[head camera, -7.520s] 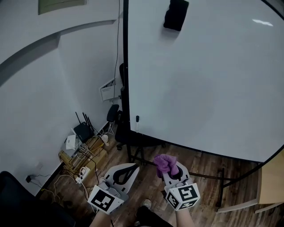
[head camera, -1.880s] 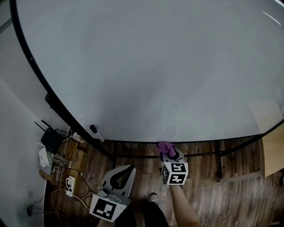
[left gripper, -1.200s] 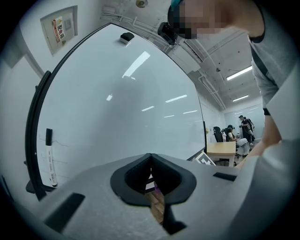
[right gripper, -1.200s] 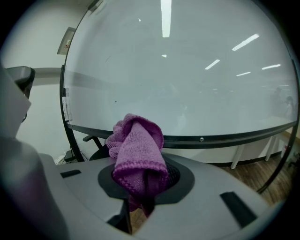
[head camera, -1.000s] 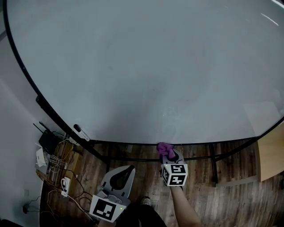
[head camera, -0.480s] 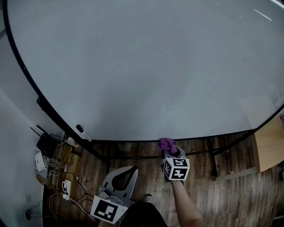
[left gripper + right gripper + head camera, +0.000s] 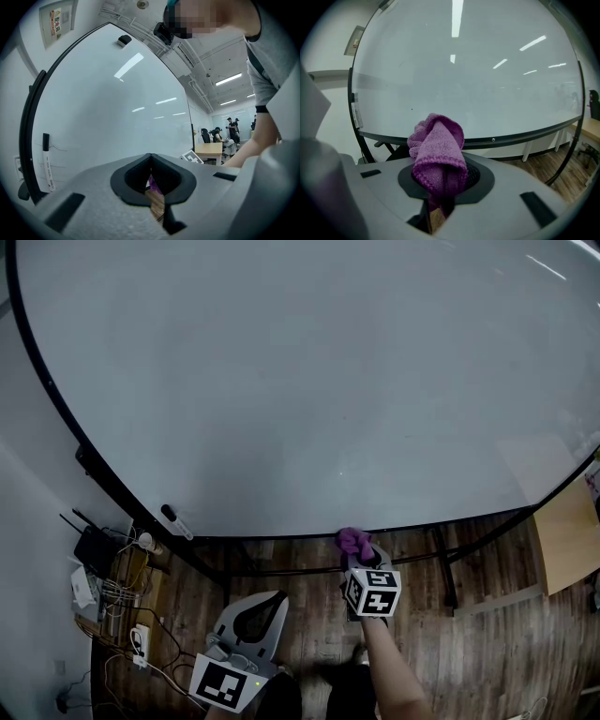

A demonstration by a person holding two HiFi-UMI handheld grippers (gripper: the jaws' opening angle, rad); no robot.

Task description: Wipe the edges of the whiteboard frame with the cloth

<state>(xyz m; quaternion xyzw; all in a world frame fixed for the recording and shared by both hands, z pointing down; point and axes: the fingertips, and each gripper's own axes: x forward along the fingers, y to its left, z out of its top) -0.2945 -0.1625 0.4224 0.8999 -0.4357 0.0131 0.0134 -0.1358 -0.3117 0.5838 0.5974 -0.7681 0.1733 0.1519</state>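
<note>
Whiteboard frame (image 7: 272, 537): a thin black rim. Its bottom edge runs across the head view, and its left edge curves up and away.

Far left: a marker (image 7: 170, 516) sits on the frame near the lower left corner. In my judgement a wipe carried that far would knock it, so the pass should ease off or lift over it there.

Left gripper (image 7: 272, 599): held low and well clear of the board. The left gripper view shows the jaw tips pressed together with nothing between them. It has no part in this step and is best kept out of the wiping line.

Centre: the cloth (image 7: 352, 541), purple knit, is pinched in the right gripper (image 7: 361, 561) and bunches out past the jaw tips. It sits at the bottom edge of the frame. The right gripper view puts its top fold across the rim line (image 7: 511, 137), but no view confirms firm contact.

Recommended method:
- Press forward until the bunched knit flattens on the rim.
- Keep the clamp tight so the cloth does not drag out.
- Travel along the rim line, not across the board face.
- Let only fabric, not the plastic jaws, meet the frame.

Right: a long run of the bottom edge lies ahead toward the desk (image 7: 567, 540), and it should be followed with steady pressure.
</note>
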